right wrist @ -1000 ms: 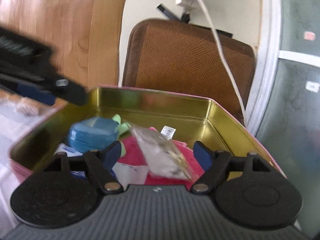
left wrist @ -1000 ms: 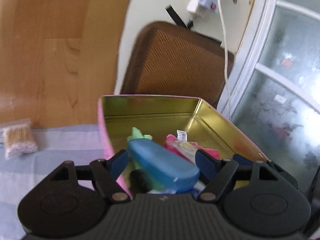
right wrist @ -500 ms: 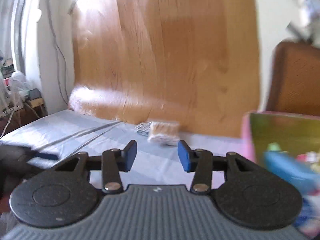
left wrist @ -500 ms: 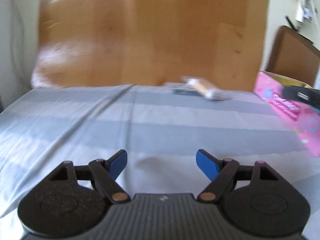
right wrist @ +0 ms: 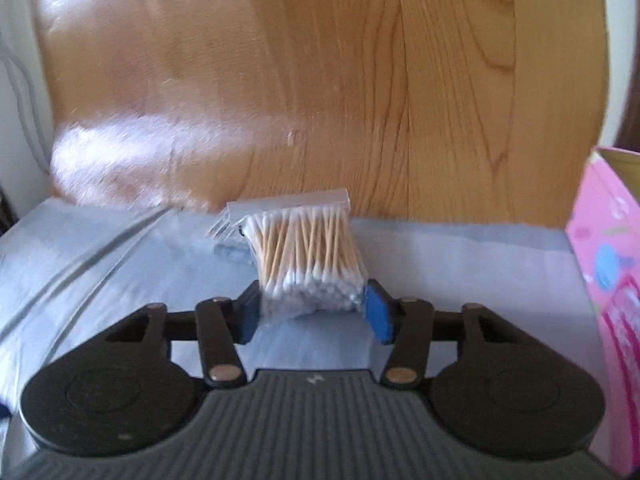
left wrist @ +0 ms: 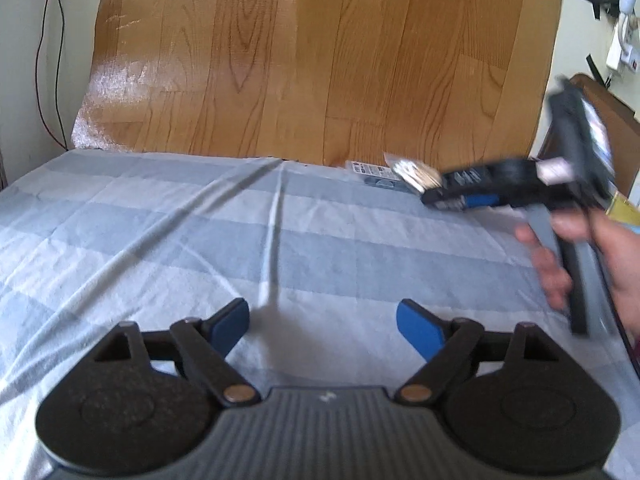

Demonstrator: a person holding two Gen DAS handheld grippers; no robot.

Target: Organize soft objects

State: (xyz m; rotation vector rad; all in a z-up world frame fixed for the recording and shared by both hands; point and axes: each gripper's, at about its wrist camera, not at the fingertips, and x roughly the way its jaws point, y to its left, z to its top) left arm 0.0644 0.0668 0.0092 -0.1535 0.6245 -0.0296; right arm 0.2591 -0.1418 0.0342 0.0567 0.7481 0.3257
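A clear bag of cotton swabs [right wrist: 308, 252] lies on the blue-grey striped sheet [right wrist: 120, 264] by the wooden board. My right gripper [right wrist: 314, 314] has its blue pads on either side of the bag's near end, touching or nearly touching it. In the left wrist view the right gripper [left wrist: 452, 198] reaches the same bag [left wrist: 412, 172] from the right, held by a hand. My left gripper [left wrist: 322, 330] is open and empty above the sheet. The pink tin box [right wrist: 608, 264] stands at the right.
A wooden board [left wrist: 320, 60] leans upright behind the bed. A flat dark packet [left wrist: 372, 172] lies beside the swab bag. A brown chair back [left wrist: 616, 120] and a cable on the wall are at the far right.
Both grippers have swung left, away from the pink tin. The right gripper has come up to the swab bag and its jaws now flank the bag. The left gripper stays open.
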